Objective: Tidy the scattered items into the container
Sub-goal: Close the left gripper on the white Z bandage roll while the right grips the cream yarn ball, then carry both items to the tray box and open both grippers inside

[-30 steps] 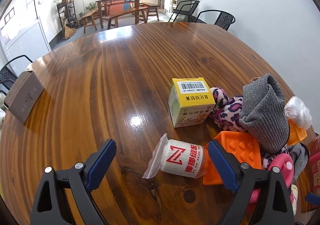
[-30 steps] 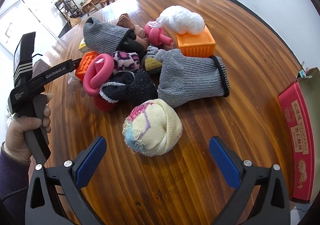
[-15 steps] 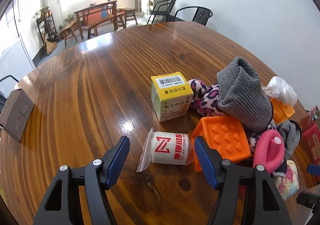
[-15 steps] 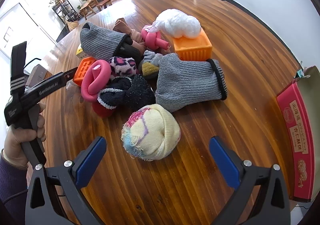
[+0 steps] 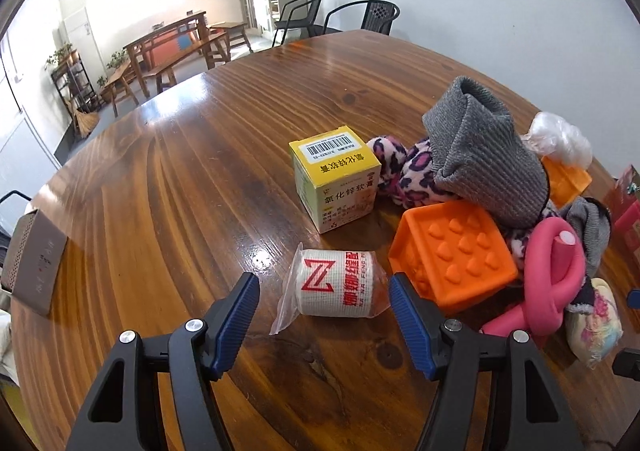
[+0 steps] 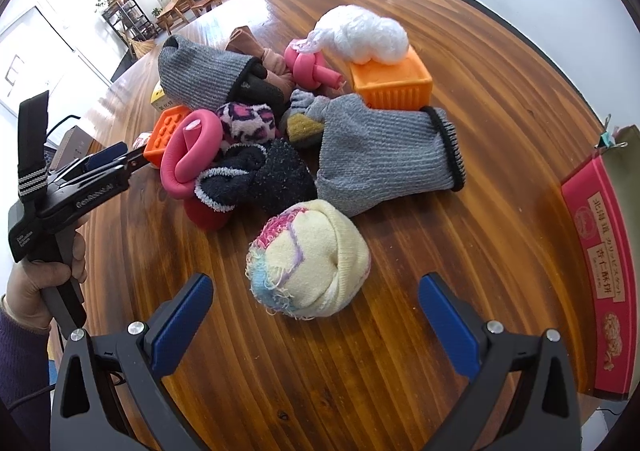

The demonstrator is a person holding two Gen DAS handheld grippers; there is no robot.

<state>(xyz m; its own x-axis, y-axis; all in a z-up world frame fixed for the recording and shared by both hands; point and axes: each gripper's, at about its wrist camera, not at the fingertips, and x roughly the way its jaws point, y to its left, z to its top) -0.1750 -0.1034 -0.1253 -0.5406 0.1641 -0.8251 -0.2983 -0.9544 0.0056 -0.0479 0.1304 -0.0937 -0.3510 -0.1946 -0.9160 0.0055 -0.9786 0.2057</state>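
Observation:
A white bandage roll [image 5: 336,283] in a clear bag lies on the wooden table [image 5: 180,191]. My left gripper [image 5: 324,301] is open around it, with a gap on the left side and the right pad at the bag's end. Beyond it stand a yellow box [image 5: 336,179] and an orange mould [image 5: 452,255]. A cream sock ball [image 6: 312,263] lies just ahead of my right gripper [image 6: 316,285], which is wide open and not touching it. A red box [image 6: 600,283] sits at the table's right edge.
A heap holds grey socks [image 6: 384,155], a leopard sock [image 6: 248,123], a dark fuzzy sock [image 6: 260,179], pink foam rollers [image 6: 192,155], an orange basket [image 6: 392,83] and a white bag [image 6: 360,35]. A person's hand [image 6: 40,283] holds the left gripper [image 6: 120,159]. A grey box [image 5: 34,259] lies far left.
The left gripper's jaws narrowed from wide to close around the bandage roll, and the view rolled and shifted a little. The right gripper and sock ball stayed put.

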